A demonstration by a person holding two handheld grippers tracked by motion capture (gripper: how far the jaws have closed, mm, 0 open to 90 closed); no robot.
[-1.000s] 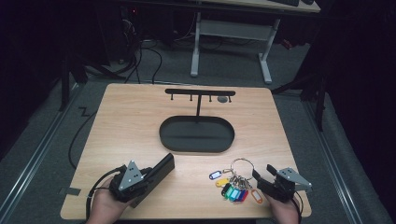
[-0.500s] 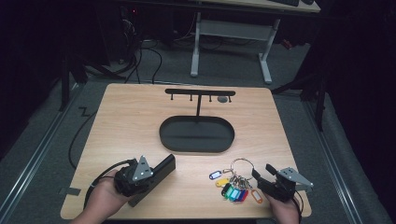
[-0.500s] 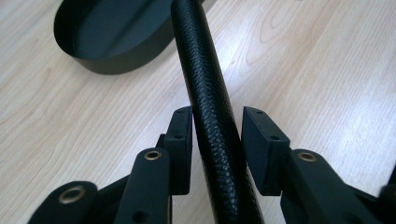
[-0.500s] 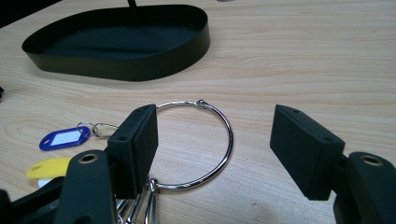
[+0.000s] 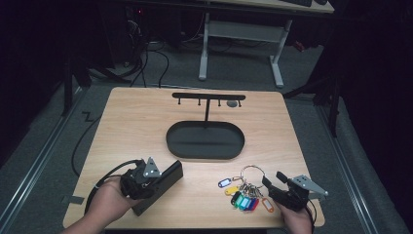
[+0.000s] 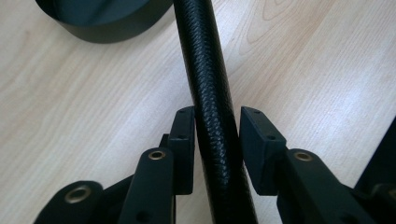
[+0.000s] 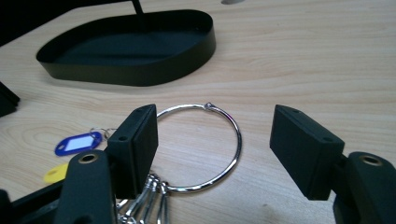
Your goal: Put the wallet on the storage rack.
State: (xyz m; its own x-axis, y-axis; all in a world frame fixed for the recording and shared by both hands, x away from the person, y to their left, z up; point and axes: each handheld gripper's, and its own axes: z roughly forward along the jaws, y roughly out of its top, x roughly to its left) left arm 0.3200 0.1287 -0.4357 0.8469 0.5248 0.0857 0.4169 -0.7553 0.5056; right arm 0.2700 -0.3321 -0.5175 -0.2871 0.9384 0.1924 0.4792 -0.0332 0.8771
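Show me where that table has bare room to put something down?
Free: the far left corner beside the rack, the left edge beside the tray, and the right side past it. Crowded: the near edge, with the black case and keys by the right claw.

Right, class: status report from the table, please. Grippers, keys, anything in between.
Left gripper shut on black wallet. Right gripper open, jaws astride key ring, which lies flat on the table. Black tray beyond, path clear.
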